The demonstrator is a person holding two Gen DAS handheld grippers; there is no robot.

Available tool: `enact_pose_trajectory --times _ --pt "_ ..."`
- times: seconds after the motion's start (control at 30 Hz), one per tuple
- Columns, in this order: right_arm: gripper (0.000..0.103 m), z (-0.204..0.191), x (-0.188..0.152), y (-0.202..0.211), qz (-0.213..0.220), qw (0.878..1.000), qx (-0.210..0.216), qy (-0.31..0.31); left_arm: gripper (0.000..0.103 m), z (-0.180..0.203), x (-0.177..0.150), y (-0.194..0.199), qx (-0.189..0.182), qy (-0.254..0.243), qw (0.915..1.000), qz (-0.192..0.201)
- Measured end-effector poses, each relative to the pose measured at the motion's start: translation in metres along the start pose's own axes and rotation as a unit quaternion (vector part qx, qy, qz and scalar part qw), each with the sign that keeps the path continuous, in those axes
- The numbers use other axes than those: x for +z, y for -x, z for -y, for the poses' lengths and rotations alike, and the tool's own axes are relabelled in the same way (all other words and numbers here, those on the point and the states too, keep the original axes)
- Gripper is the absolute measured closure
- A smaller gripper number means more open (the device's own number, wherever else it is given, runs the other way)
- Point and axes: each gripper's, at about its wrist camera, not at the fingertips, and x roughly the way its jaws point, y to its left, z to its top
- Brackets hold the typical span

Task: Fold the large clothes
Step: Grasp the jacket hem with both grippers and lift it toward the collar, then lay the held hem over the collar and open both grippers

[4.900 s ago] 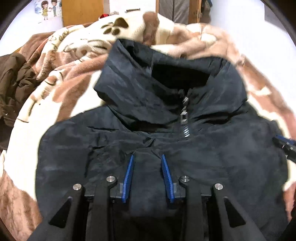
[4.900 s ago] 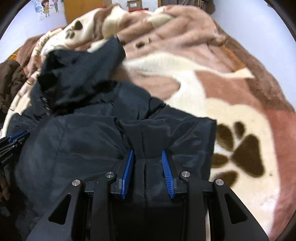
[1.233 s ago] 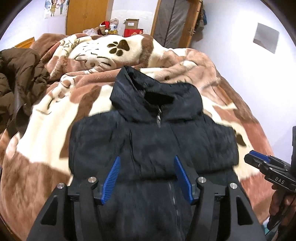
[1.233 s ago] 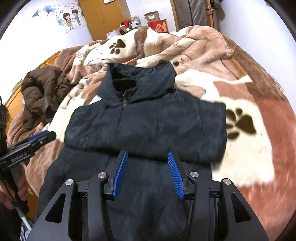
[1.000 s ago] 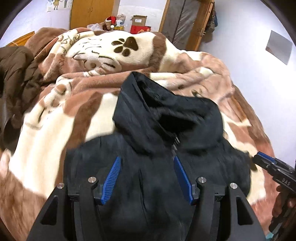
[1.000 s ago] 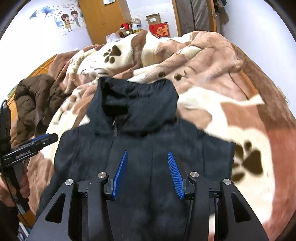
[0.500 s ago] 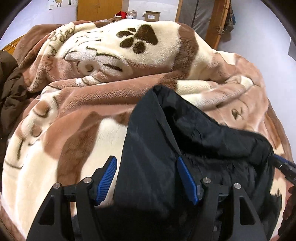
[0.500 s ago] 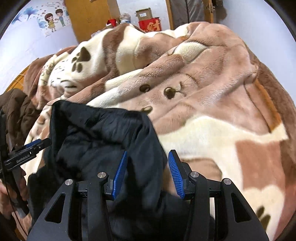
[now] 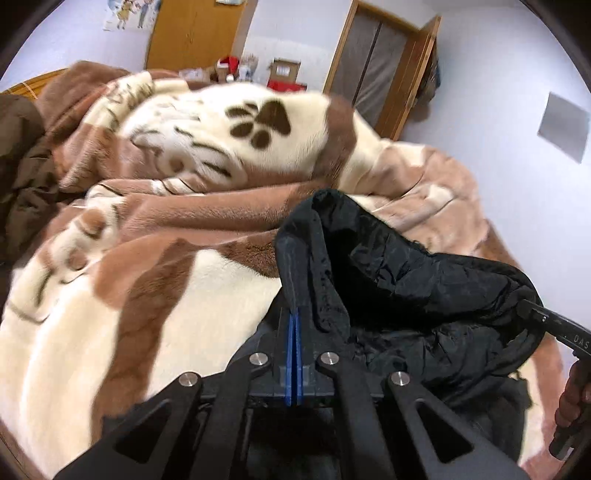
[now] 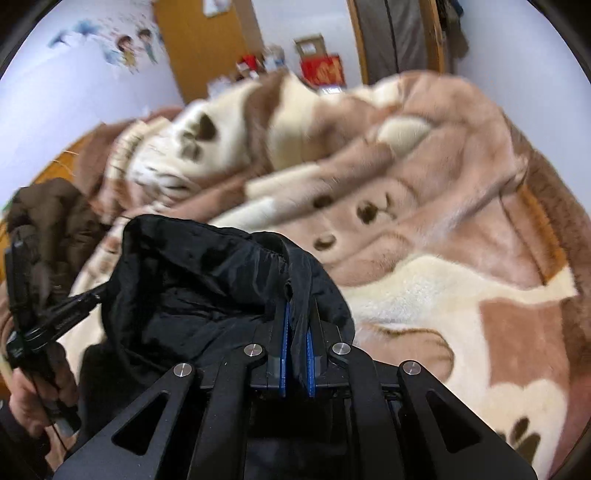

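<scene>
Black jacket hood rim pinched at both corners: left gripper at 9 o'clock, right gripper at 3, fingers clamped on fabric, likely to fold the hood down.

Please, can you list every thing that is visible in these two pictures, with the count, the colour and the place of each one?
jacket: one, black, on the blanket, its hood edge pinched at both sides
blanket: one, brown and cream with paw prints, covering the bed
brown coat: one, dark brown, at the left edge of the bed
wardrobe: one, orange wood, at the back wall
red box: one, behind the bed
left claw: shut on jacket
right claw: shut on jacket
</scene>
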Motion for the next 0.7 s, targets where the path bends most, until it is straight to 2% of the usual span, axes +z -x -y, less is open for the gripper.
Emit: enact_pose_trajectory --times 0.1,0.23,0.43,0.6,0.7 --pt "0.096 -0.011 -0.024 0.039 0.012 1.0 0.022 -0.007 0.102 -0.005 -0.019 0.042 -0.011 0.013 0.9998 0.012" --pt "0.096 -0.018 -0.069 0.074 0.005 0.999 0.029 -0.021 0.102 -0.013 -0.059 0.073 -0.006 0.023 0.9997 -0.006" --pt "0.096 -0.012 -0.133 0.069 -0.053 0.997 0.029 -0.053 0.102 -0.033 -0.118 0.089 -0.003 0.062 0.9969 -0.049" --pt "0.096 -0.009 -0.17 0.067 -0.103 0.993 0.025 -0.059 0.102 -0.044 -0.158 0.108 0.008 0.06 0.9948 -0.082" --pt "0.093 -0.005 -0.183 0.075 -0.114 0.991 0.024 -0.063 0.101 -0.048 -0.174 0.124 0.014 0.05 0.9941 -0.095"
